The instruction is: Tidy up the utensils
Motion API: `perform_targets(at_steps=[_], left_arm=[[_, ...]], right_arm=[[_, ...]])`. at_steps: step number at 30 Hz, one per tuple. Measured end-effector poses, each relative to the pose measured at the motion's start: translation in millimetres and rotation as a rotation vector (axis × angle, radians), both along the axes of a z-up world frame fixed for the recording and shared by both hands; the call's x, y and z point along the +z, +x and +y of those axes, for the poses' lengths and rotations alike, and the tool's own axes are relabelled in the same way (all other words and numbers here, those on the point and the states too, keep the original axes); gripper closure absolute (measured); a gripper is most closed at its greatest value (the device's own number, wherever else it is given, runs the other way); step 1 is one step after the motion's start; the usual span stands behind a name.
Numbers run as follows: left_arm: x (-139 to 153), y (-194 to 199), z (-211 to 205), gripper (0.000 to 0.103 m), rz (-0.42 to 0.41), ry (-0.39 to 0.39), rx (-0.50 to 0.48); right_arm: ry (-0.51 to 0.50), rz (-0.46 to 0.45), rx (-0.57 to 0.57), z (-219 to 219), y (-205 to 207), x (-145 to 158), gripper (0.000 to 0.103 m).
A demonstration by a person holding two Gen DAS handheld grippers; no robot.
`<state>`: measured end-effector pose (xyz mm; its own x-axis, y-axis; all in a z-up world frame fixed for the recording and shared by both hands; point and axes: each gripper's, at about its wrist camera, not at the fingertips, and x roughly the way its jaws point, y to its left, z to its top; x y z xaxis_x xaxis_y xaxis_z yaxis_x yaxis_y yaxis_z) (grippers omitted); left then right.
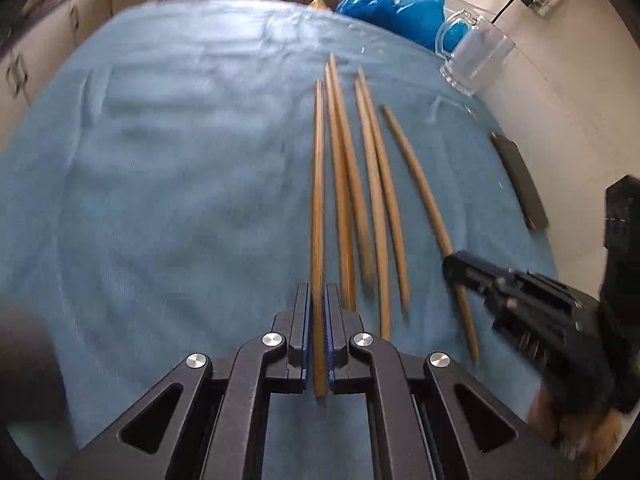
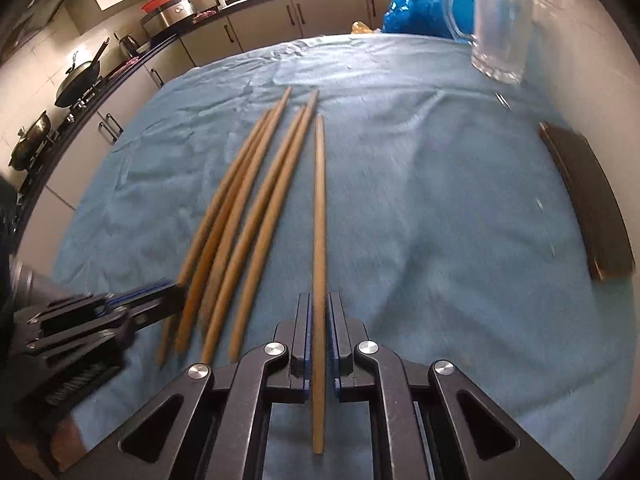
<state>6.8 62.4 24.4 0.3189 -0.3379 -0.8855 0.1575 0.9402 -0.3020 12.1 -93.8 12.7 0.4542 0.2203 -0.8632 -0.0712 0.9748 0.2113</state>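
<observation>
Both sets of jaws stand nearly closed, each with one chopstick running lengthwise through the narrow gap. On the left gripper (image 1: 319,300) the blue pads sit tight against the leftmost stick (image 1: 318,200), so it looks gripped. On the right gripper (image 2: 319,308) a sliver of cloth shows on either side of the rightmost stick (image 2: 319,220); whether those pads press it or only bracket it, I cannot tell.

Taking the glass mug (image 2: 500,28) as the landmark: six chopsticks lie on the blue cloth (image 2: 420,200) well short of the mug and to its left, tips pointing roughly toward the far edge where it stands. The middle four (image 2: 248,220) lie in a loose fan, some touching or crossing near their thick ends. The rightmost stick, nearest the mug's side, lies a little apart from them. A dark flat slab (image 2: 588,200) rests at the cloth's edge, nearer than the mug, and a blue bag (image 2: 420,8) sits just behind it.

By my reading, the step in hand is the pick-up: each gripper taking an outer stick from the row. The mug seems the likely holder, though that is a guess. Next, the call is for a firm pinch, a level lift clear of the neighbours, then a tilt to drop each stick tip-down into the mug. A loose grip risks the stick pivoting.
</observation>
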Motion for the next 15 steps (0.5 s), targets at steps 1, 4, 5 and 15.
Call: perform_targets(at_steps=[1, 4, 5, 15], left_arm=[[-0.2, -15.9, 4.9, 0.098, 0.017, -0.010, -0.006], [-0.4, -60.3, 15.3, 0.098, 0.050, -0.020, -0.020], [-0.1, -71.8, 17.1, 0.097, 0.055, -0.019, -0.026], [31.3, -118.4, 23.3, 0.097, -0.027, 0.056, -0.085]], right_arm=[[0.002, 0.009, 0.004, -4.1, -9.5, -0.3, 0.096], [-0.017, 0.031, 0.022, -18.0, -45.7, -0.6, 0.096], [-0.026, 0.039, 0.027, -21.8, -55.2, -0.2, 0.096], [-0.091, 0.081, 0.063, -46.1, -118.8, 2.1, 0.071]])
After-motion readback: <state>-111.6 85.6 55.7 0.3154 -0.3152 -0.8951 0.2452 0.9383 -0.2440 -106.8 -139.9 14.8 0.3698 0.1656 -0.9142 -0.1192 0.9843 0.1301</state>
